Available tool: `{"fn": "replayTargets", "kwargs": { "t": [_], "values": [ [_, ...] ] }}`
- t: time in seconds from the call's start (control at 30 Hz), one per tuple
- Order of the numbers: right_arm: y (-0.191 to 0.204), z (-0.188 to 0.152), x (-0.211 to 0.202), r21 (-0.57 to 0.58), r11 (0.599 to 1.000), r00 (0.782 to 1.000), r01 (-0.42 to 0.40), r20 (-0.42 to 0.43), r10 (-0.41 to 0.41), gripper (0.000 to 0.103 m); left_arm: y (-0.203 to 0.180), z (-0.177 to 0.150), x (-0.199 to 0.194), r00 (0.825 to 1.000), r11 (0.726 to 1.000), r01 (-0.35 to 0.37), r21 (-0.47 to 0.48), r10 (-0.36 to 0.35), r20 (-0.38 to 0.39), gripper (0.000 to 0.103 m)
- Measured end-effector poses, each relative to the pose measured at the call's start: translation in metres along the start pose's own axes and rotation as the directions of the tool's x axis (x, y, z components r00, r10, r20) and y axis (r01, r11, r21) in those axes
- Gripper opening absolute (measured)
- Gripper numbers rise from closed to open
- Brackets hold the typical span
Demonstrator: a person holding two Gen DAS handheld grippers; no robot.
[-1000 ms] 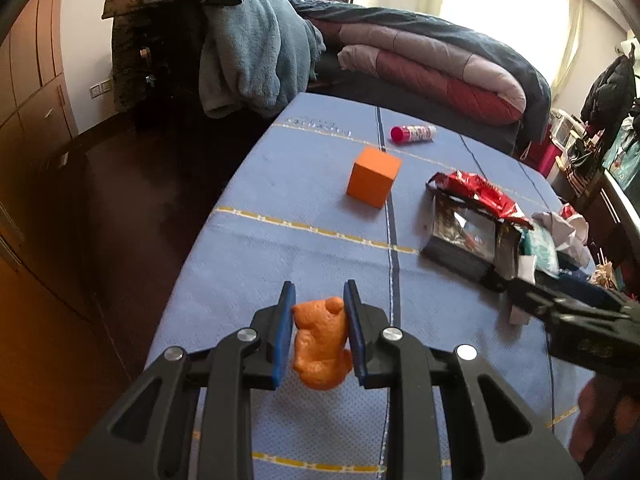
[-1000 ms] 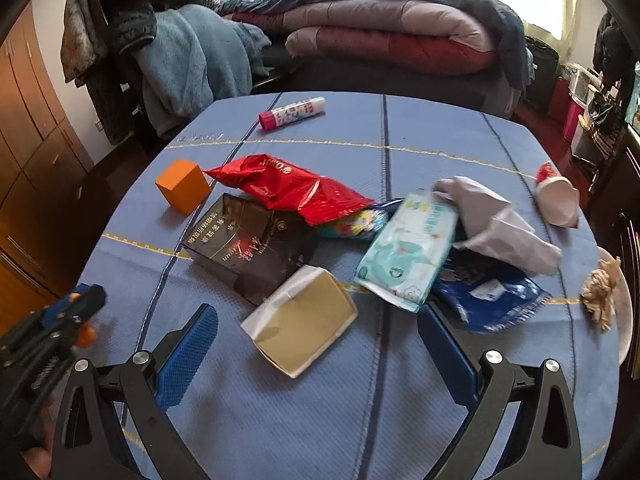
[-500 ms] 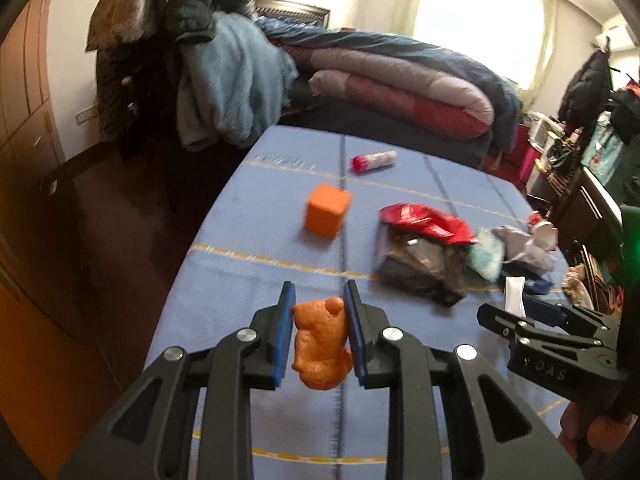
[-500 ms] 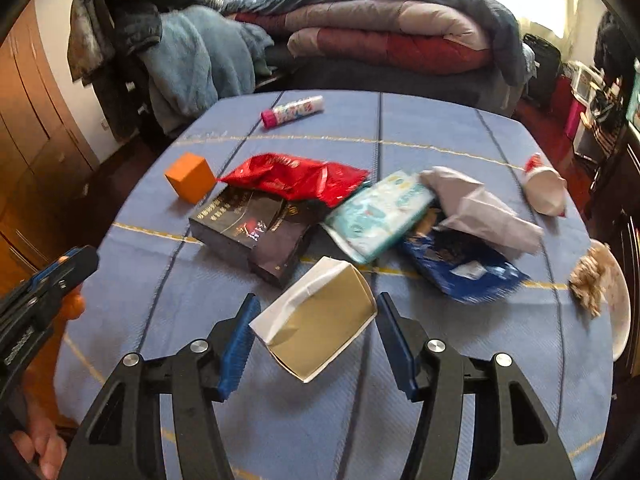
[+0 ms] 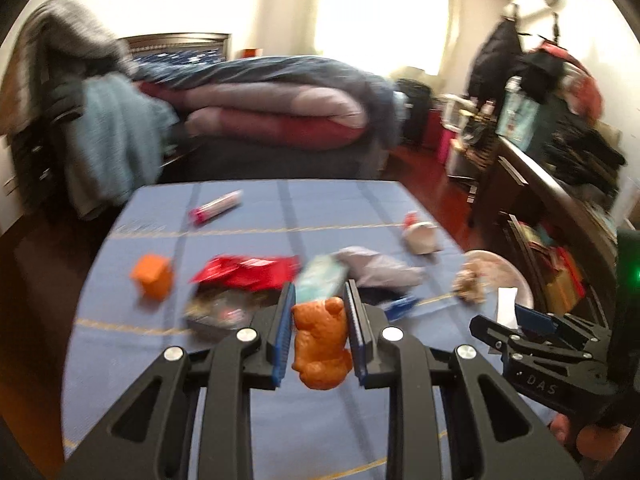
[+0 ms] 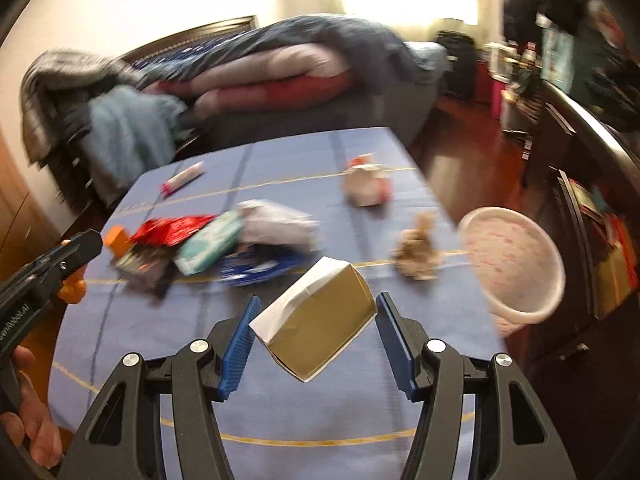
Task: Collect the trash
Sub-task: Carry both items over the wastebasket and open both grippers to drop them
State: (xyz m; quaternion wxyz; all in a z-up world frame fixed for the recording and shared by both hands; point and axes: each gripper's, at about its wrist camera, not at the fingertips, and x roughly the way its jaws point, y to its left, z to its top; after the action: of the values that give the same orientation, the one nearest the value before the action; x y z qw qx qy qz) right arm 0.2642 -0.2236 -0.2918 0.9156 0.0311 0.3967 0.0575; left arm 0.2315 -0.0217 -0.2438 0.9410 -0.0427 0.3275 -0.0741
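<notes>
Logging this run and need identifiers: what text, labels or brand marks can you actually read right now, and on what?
"DAS": on the black body of the right hand-held gripper, seen from the left wrist view.
"enRobot.AI", its start cut off at the frame edge: on the left hand-held gripper, seen from the right wrist view.
Red wrapper, pale green pack, tube: print too blurred to read.

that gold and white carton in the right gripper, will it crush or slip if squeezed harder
The carton looks like thin folded card, probably light and hollow, so harder squeezing would likely dent it. It sits cornerwise between the right gripper fingers, so it may twist or slip.
</notes>
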Motion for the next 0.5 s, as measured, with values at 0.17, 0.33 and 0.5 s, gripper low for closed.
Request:
{"fn": "replayTargets", "kwargs": {
  "t": [0.17,0.33,0.5],
  "values": [
    [-0.053,0.000,-0.008,0.088,0.994,0.997,0.063,0.034,-0.067,0.060,-0.053,0.017,0.025,0.990,0.989,0.138,0.055,-0.137,-0.030,0.026],
    [-0.107,0.004,-0.007,0.182,0.979,0.993,0.096,0.050,-0.107,0.060,-0.114,0.032,0.054,0.973,0.962,0.230,0.145,-0.224,-0.053,0.026],
    [-0.155,0.008,-0.001,0.255,0.956,0.985,0.143,0.060,-0.163,0.060,-0.177,0.045,0.089,0.949,0.926,0.316,0.206,-0.305,-0.084,0.026]
  ]
}}
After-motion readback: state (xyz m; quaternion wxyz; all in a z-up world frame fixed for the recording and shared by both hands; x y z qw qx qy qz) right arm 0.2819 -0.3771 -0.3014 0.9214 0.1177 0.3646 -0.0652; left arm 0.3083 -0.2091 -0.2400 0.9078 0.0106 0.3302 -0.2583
